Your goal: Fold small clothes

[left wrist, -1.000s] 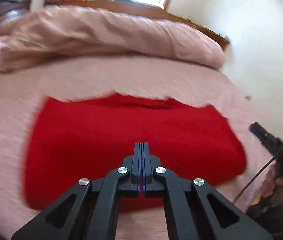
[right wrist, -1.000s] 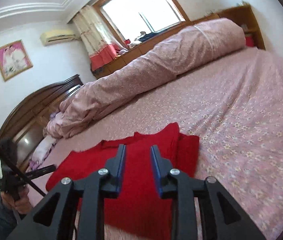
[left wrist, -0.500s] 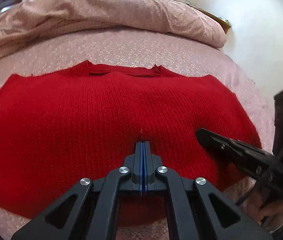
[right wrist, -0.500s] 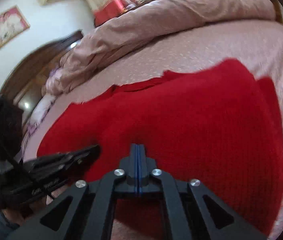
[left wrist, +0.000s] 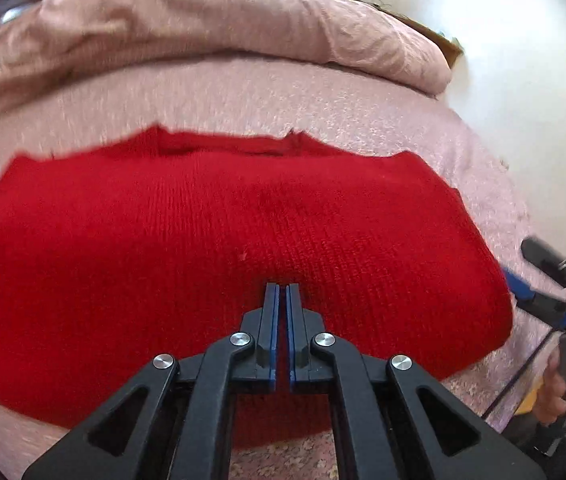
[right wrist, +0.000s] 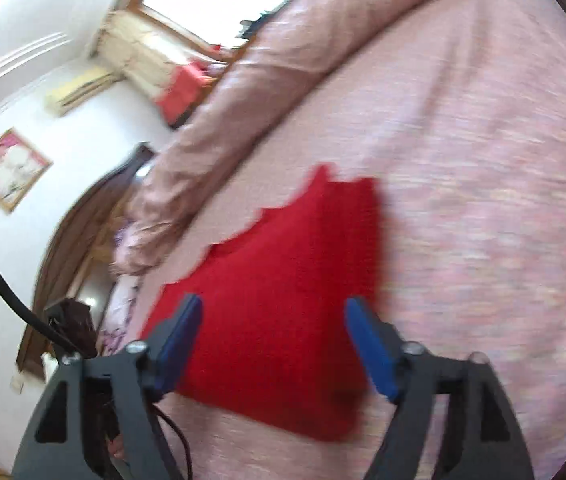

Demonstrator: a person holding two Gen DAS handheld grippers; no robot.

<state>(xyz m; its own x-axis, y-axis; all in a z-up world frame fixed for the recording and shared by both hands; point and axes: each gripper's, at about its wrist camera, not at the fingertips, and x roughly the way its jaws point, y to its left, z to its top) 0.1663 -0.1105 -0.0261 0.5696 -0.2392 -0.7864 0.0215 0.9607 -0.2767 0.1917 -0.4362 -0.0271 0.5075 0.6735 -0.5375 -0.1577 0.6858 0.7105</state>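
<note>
Sweater (left wrist: 219,264) spread flat across bed (left wrist: 283,96), long axis sideways — directly ahead of left tongs (left wrist: 282,292), nearly closed, empty; right tongs (right wrist: 273,320) gaping wide above its end.

A red knitted sweater (left wrist: 219,264) lies folded flat on the pink floral bed (left wrist: 323,104), the left gripper (left wrist: 281,292) poised over its near edge with its fingers (left wrist: 270,308) only a sliver apart, a rolled pink duvet (left wrist: 203,28) lying beyond.

One red sweater (left wrist: 219,256), two hand-held grippers (left wrist: 282,292)
</note>
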